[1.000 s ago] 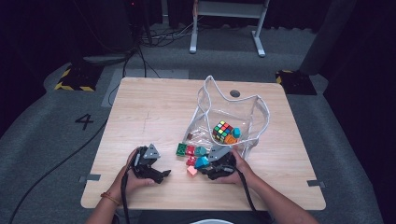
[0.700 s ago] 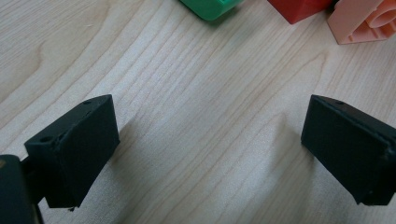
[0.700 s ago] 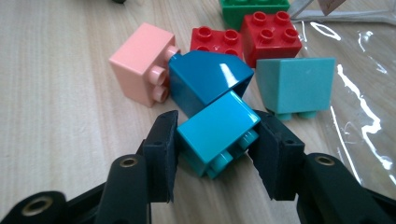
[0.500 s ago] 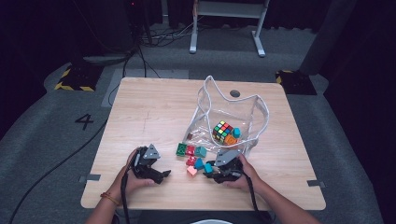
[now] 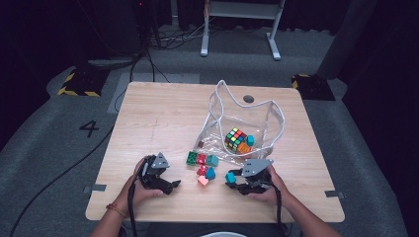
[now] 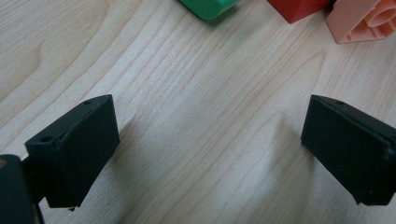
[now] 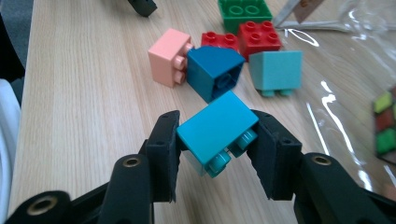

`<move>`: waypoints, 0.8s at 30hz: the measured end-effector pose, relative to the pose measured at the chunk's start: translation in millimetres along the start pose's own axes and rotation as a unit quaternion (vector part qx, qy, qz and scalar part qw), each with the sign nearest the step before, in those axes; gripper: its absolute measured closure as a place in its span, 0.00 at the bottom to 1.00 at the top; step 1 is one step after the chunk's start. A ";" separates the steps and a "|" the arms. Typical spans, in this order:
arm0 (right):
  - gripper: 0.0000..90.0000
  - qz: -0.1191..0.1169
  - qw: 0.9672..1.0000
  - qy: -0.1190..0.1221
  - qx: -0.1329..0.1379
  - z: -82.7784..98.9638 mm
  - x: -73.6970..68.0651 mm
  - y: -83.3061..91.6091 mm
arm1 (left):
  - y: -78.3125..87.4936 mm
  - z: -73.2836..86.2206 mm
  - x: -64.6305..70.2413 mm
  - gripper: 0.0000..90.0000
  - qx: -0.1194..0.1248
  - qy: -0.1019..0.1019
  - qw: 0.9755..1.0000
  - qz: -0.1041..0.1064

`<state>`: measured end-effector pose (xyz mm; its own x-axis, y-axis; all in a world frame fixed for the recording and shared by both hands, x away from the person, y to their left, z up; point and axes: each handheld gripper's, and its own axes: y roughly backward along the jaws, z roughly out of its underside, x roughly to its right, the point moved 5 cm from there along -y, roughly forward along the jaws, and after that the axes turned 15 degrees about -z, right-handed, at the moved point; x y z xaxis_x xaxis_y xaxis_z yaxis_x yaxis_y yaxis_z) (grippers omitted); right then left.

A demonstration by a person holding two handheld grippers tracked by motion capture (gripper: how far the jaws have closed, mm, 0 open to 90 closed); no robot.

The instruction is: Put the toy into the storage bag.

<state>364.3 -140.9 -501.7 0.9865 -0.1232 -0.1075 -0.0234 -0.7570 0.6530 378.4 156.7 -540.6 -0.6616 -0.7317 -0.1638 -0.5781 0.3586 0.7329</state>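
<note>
**Gripping a teal brick, lifted clear of the pile**

Pinched between the right gripper (image 7: 215, 140)'s two black pads sits the teal brick (image 7: 217, 130), tilted, studs pointing down toward the table (image 7: 84, 93). It looks a light, hard plastic block, stiff enough to take a firm squeeze but smooth-sided (so a corner hold could let it swivel); its flat opposite faces are the best place to hold it, and the pads already press there.

Just beyond the fingertips lie the dark blue brick (image 7: 215, 70), pink brick (image 7: 167, 56), red bricks (image 7: 243, 39) and green brick (image 7: 243, 13), with the clear bag (image 5: 247, 128) farther off.

The left gripper (image 6: 205, 154) rests with jaws wide and nothing between them.

Against a second ago, the right jaws have just closed on the brick, and that hand has drawn back from the pile.
</note>
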 end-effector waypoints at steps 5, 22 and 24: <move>0.61 0.010 1.000 -0.003 0.016 7.2 2.0 30.0 | 0.0 0.0 -0.1 0.05 0.000 -0.001 1.000 0.000; 0.61 0.071 0.996 -0.022 0.049 24.6 8.2 99.3 | 0.0 0.0 -0.1 0.05 0.000 0.000 1.000 0.001; 0.61 0.080 0.995 -0.029 0.050 25.2 10.3 105.0 | -0.1 0.0 -0.1 0.05 0.000 0.000 1.000 0.001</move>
<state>367.9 -237.8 -453.1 0.9582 -0.2811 -0.0531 -0.1978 -0.7851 0.5869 378.5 156.6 -540.7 -0.6627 -0.7309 -0.1628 -0.5775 0.3604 0.7325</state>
